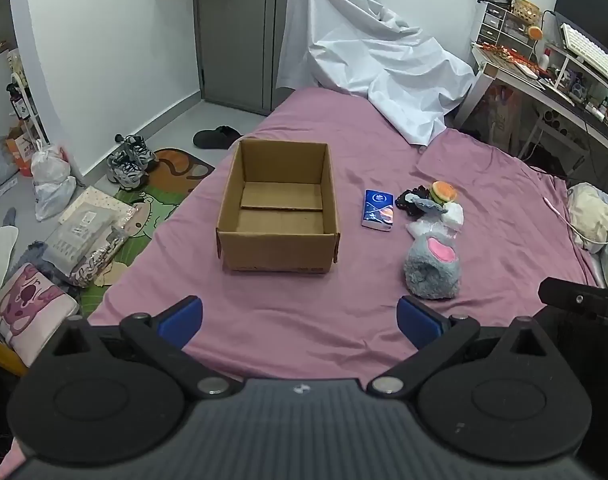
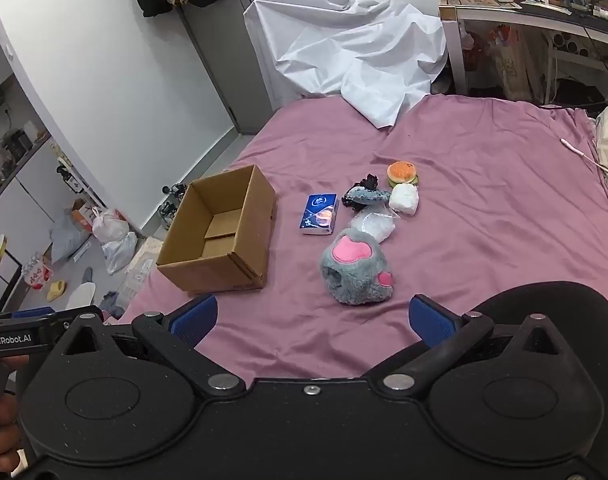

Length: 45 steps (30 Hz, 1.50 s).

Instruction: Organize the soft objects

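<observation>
Both tools hang wide and empty over the bed's near edge: left tool [image 1: 299, 322], right tool [image 2: 312, 320]. Bare pink sheet [image 2: 287, 320] lies ahead. Farther on, the open cardboard box [image 1: 277, 208] sits near the bed's left edge, soft objects [image 2: 360, 268] clustered to its right.

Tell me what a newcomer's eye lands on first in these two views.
The open cardboard box stands empty on the pink bedsheet. Right of it lies a cluster of soft things, nearest a grey plush paw with pink pads, and a blue tissue pack between. Behind, a crumpled white sheet drapes the bed's far end.
</observation>
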Tool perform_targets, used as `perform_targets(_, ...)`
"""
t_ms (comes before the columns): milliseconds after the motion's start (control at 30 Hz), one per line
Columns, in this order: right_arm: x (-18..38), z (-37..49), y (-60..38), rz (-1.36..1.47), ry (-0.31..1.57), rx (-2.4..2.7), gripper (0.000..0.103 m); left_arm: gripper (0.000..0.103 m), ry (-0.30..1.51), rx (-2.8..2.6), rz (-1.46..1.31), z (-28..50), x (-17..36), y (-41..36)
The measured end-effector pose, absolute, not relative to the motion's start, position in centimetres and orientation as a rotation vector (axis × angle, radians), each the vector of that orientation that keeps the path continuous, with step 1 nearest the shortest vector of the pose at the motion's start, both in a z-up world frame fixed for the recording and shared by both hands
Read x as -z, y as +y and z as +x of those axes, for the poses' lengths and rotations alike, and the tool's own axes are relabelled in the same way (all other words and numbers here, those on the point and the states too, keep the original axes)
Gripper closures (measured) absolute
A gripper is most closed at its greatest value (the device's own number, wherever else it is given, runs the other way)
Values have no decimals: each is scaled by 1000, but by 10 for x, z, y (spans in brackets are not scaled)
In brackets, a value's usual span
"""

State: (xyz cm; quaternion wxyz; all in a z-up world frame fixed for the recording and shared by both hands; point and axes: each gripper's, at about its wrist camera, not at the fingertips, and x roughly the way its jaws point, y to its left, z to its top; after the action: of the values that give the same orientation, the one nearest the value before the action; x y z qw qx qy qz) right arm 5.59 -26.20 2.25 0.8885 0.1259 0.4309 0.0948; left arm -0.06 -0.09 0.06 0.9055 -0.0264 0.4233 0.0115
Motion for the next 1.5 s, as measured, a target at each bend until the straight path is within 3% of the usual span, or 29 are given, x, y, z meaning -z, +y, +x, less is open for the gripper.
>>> perform_targets(1500,-21,55,-259,222,905,-190,0,1,876,9,-96,3,0,0)
